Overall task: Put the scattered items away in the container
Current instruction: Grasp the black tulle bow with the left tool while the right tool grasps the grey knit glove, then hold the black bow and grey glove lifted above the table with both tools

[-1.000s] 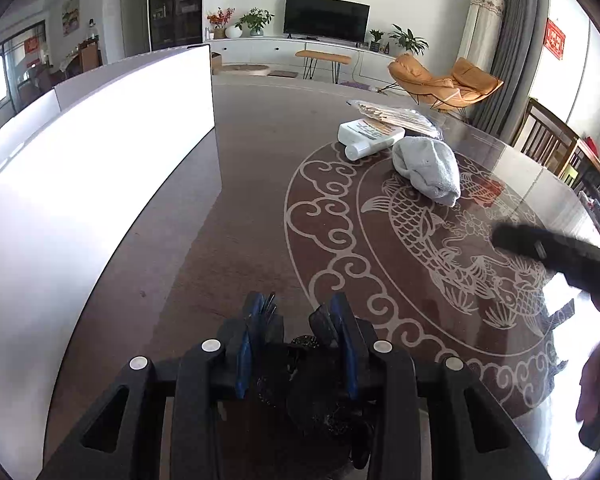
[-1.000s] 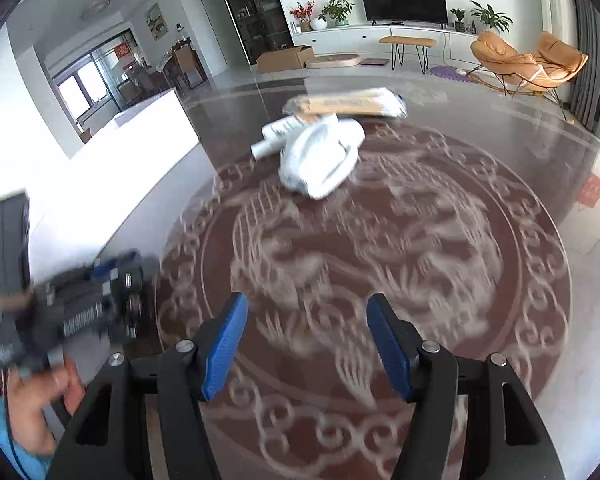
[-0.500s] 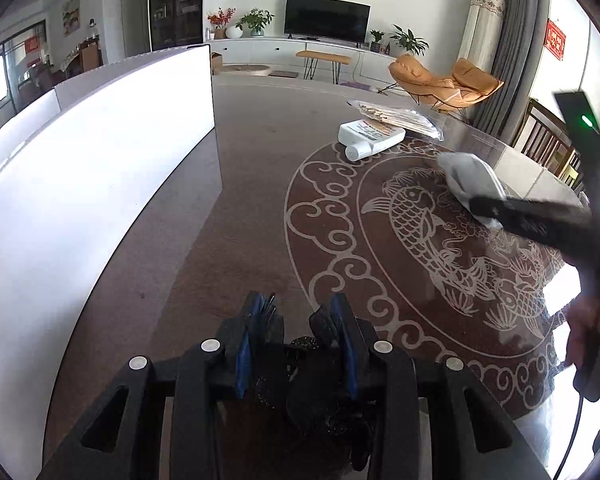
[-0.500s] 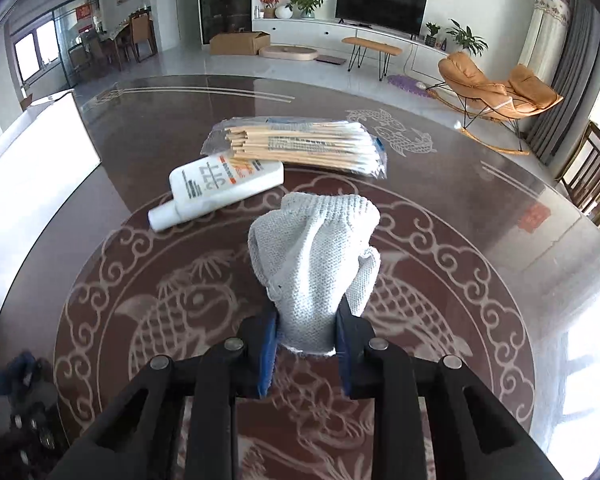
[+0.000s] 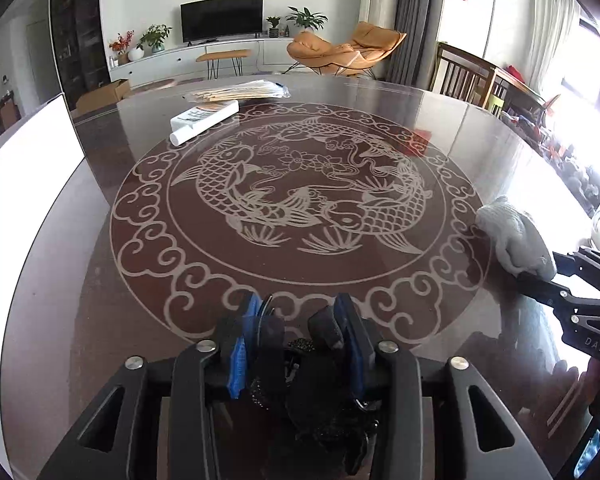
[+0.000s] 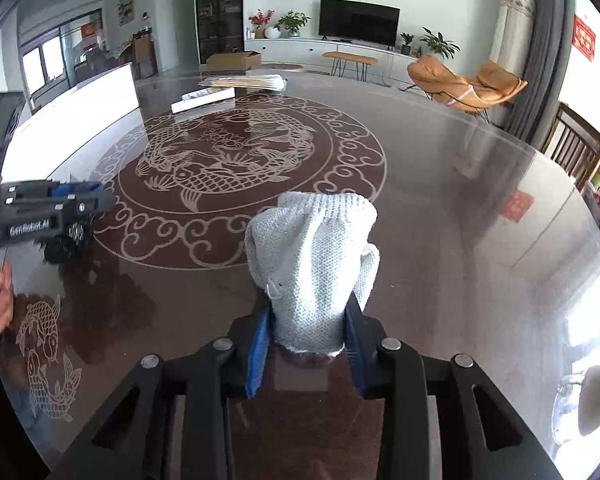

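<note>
My right gripper point(image 6: 306, 320) is shut on a grey knitted glove point(image 6: 314, 260) and holds it above the dark round table point(image 6: 440, 184); the glove also shows in the left wrist view point(image 5: 514, 240). My left gripper point(image 5: 296, 320) is shut on a black glittery bundle point(image 5: 304, 384); it also shows at the left of the right wrist view point(image 6: 66, 216). A white tube point(image 5: 202, 120) and a clear packet of wooden sticks point(image 5: 240, 91) lie at the table's far side. A white container wall point(image 5: 24, 152) stands at the left.
The table carries a fish pattern point(image 5: 296, 200) in its middle. Wooden chairs point(image 5: 468, 80) stand at the far right edge. An orange lounge chair point(image 5: 346, 52) and a TV unit are beyond the table. A white object point(image 6: 596, 392) sits at the near right.
My right gripper closed on the grey glove, lifted it and carried it away from the tube and packet toward the near right. My left gripper swung right, still holding the black bundle.
</note>
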A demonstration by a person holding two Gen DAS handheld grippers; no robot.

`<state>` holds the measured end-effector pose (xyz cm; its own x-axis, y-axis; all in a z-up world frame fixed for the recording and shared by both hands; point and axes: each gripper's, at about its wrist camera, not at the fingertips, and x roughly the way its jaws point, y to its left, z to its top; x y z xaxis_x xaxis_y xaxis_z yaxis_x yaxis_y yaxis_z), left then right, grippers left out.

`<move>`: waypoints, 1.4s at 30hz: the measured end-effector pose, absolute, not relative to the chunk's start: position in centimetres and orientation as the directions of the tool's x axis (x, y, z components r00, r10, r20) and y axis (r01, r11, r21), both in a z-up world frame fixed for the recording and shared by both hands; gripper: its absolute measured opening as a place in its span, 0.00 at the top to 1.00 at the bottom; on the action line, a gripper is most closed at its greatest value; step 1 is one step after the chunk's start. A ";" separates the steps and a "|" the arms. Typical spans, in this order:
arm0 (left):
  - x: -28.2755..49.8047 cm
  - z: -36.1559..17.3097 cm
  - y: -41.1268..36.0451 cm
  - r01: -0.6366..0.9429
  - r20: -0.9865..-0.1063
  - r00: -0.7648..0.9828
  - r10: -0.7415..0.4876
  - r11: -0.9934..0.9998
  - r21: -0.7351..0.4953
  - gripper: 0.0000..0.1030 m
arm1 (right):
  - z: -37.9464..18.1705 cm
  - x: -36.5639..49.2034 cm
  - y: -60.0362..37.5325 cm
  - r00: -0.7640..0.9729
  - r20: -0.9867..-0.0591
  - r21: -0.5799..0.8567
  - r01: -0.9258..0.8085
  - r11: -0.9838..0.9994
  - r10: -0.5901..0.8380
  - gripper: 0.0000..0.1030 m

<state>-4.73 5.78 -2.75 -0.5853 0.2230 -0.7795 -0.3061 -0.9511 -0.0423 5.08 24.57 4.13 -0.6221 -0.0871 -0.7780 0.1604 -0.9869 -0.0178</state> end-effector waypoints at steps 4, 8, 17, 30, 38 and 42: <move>-5.1 -2.9 5.6 -0.274 -0.795 -0.575 0.194 -0.961 -0.036 0.17 | 4.3 4.9 24.0 -0.612 -0.785 -0.018 0.182 -0.983 -0.099 0.44; -5.3 -3.3 5.8 -0.259 -0.808 -0.569 0.152 -0.966 0.000 0.14 | 4.3 4.9 23.6 -0.613 -0.786 -0.036 0.181 -0.983 -0.083 0.42; -5.8 -3.6 5.2 -0.220 -0.824 -0.553 0.121 -0.975 0.005 0.00 | 4.5 5.3 23.9 -0.611 -0.787 -0.029 0.181 -0.983 -0.089 0.41; -5.6 -3.6 5.2 -0.221 -0.824 -0.553 0.121 -0.975 0.005 0.00 | 4.6 5.4 24.0 -0.611 -0.787 -0.032 0.181 -0.983 -0.087 0.41; -5.7 -3.5 5.2 -0.221 -0.824 -0.553 0.121 -0.975 0.005 0.00 | 4.6 5.4 24.0 -0.611 -0.787 -0.032 0.181 -0.983 -0.087 0.41; -5.6 -3.5 5.2 -0.221 -0.824 -0.553 0.121 -0.975 0.005 0.00 | 4.6 5.4 24.0 -0.611 -0.787 -0.032 0.182 -0.983 -0.087 0.41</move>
